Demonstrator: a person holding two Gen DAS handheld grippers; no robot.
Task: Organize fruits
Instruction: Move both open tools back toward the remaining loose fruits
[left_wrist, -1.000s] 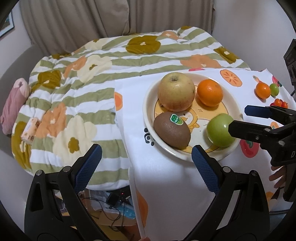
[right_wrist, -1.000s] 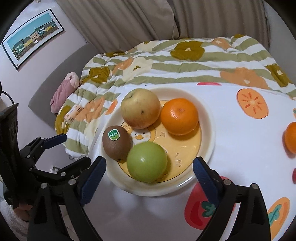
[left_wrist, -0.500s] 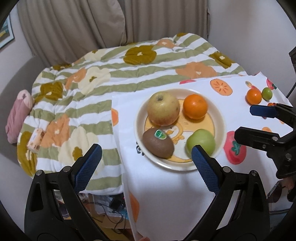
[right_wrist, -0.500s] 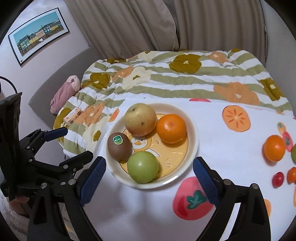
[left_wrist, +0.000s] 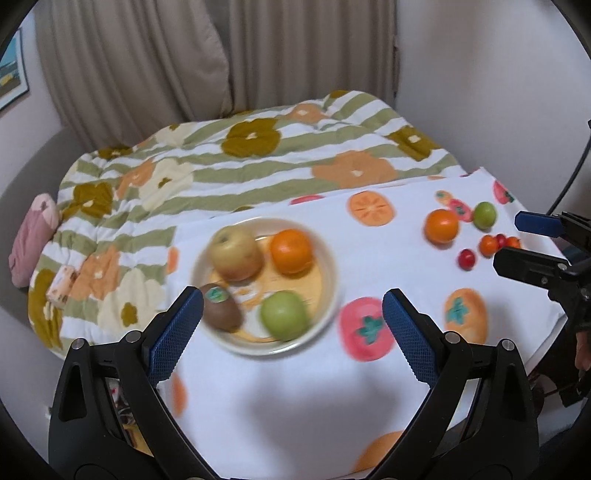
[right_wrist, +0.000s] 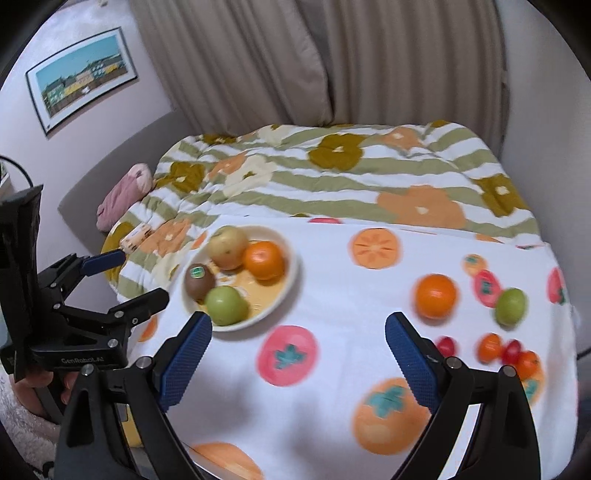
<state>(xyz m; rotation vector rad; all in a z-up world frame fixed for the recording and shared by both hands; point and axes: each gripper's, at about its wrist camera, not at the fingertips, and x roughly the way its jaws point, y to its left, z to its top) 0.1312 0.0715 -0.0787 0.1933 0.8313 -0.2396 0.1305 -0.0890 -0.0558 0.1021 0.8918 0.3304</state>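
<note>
A cream plate (left_wrist: 325, 254) (right_wrist: 291, 273) on the fruit-print cloth holds a yellow apple (left_wrist: 236, 253) (right_wrist: 227, 247), an orange (left_wrist: 291, 251) (right_wrist: 264, 260), a kiwi (left_wrist: 221, 312) (right_wrist: 199, 280) and a green apple (left_wrist: 284, 315) (right_wrist: 226, 305). Loose on the cloth at right lie an orange (left_wrist: 441, 226) (right_wrist: 435, 296), a small green fruit (left_wrist: 484, 215) (right_wrist: 510, 306) and several cherry tomatoes (left_wrist: 467, 258) (right_wrist: 511, 350). My left gripper (left_wrist: 291, 325) is open and empty, near the plate's front. My right gripper (right_wrist: 297, 347) is open and empty, above the cloth right of the plate.
The cloth-covered table (left_wrist: 295, 406) ends at a near edge and a left edge beside a bed with a flowered, striped quilt (left_wrist: 229, 173). A pink pillow (left_wrist: 33, 240) lies at far left. Curtains (right_wrist: 332, 62) hang behind.
Both grippers have pulled back and up from the plate, so it looks smaller and the loose fruit at right has come into view. Both stay open.
</note>
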